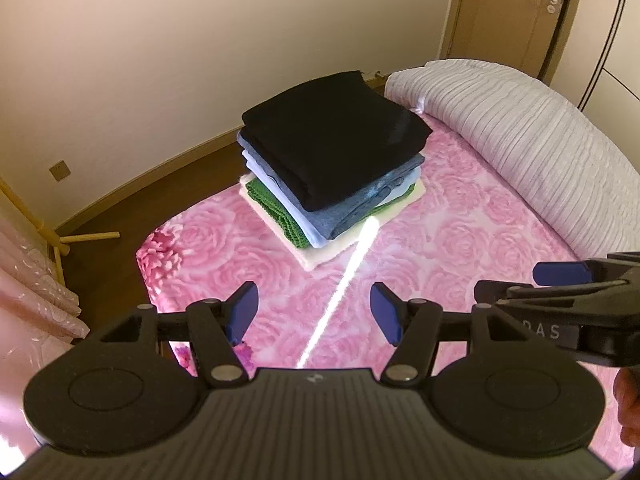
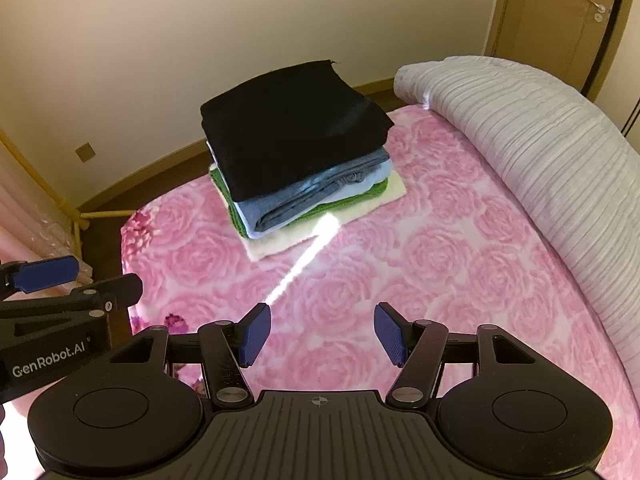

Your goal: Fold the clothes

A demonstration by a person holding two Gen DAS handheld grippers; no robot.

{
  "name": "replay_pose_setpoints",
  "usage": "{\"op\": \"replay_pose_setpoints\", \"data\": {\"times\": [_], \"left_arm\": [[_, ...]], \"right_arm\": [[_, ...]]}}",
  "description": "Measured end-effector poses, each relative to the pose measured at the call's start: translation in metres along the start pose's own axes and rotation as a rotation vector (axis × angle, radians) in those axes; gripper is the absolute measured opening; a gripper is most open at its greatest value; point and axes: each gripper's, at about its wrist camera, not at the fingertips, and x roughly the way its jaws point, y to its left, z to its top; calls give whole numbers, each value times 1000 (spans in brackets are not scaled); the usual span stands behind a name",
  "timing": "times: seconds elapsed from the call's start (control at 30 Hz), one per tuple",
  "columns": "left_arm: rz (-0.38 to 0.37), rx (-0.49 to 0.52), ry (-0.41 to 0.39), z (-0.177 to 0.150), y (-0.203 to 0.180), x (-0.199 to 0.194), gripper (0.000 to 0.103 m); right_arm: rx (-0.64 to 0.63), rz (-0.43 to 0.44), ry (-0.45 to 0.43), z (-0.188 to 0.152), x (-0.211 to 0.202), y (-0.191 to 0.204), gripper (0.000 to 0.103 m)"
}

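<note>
A stack of folded clothes (image 1: 332,160) (image 2: 296,156) sits on the pink rose-patterned bed (image 1: 420,248) (image 2: 420,248), near its far corner. On top lies a black garment (image 1: 336,132) (image 2: 288,128); below it are grey-blue, light blue, green and cream pieces. My left gripper (image 1: 314,312) hovers over the bedspread in front of the stack, open with nothing between its blue pads. My right gripper (image 2: 323,334) is likewise open and empty, short of the stack. Each gripper shows at the edge of the other's view: the right gripper (image 1: 560,280), the left gripper (image 2: 60,276).
A rolled grey-white quilt (image 1: 520,132) (image 2: 540,152) lies along the bed's right side. A bright sunlight stripe (image 1: 344,292) crosses the bedspread. Wooden floor, a yellow wooden rack (image 1: 60,236) and pink curtains stand left; a door (image 1: 520,12) is at the back right.
</note>
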Motion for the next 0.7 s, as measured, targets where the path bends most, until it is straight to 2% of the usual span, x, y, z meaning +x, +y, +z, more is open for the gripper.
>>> {"op": "replay_pose_setpoints", "data": {"times": [0.27, 0.7], "left_arm": [[9, 5, 21, 16, -10, 21, 58], [20, 9, 75, 24, -16, 53, 58]], "right_arm": [[-12, 14, 21, 18, 20, -9, 61], [7, 20, 58, 33, 46, -24, 61]]}}
